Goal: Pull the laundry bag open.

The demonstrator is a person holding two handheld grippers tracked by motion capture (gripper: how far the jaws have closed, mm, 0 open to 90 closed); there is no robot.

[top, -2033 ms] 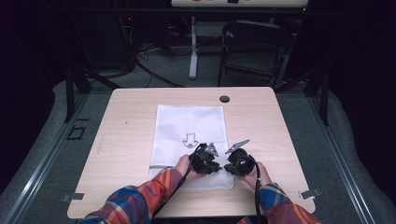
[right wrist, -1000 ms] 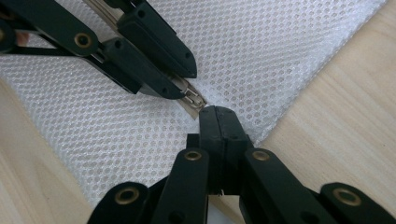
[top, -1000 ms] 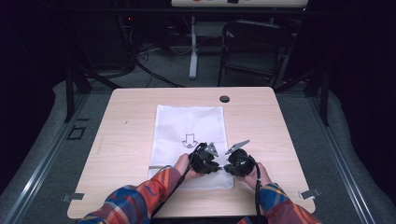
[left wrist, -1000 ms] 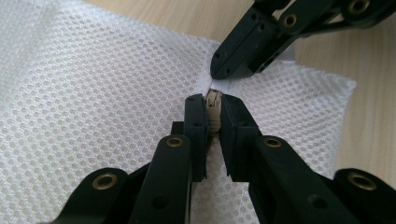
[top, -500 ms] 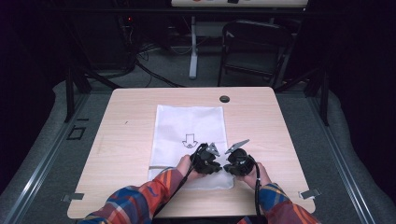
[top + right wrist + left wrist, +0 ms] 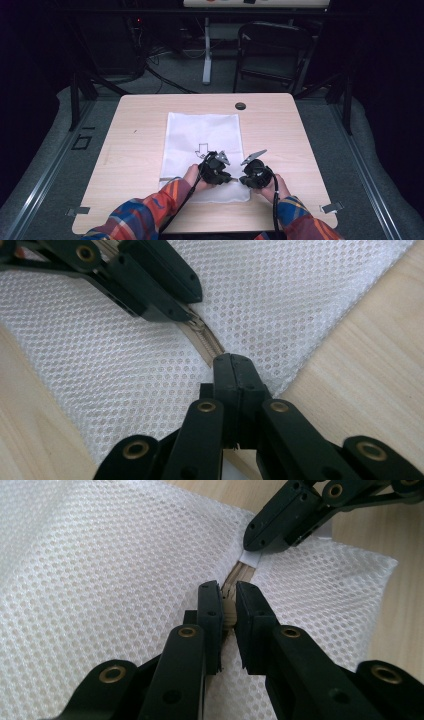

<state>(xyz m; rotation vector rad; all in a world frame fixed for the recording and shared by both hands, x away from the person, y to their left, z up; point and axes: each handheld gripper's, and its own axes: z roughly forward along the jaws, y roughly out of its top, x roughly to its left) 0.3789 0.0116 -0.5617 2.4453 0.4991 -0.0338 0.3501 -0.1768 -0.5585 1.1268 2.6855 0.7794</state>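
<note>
High view is showing a white mesh bag lying flat on the pale wooden table, a black arrow outline printed on it. Left gripper is pinching the bag's beige zipper between narrowed jaws, while right gripper is clamping the perforated fabric's edge.

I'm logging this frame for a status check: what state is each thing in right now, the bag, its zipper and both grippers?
Mesh bag: lying flat on the table, arrow print up.
Zipper: partly closed; how far, I cannot tell.
Left gripper: fingers pinched on the zipper.
Right gripper: fingers shut on the bag's zipper end.
</note>
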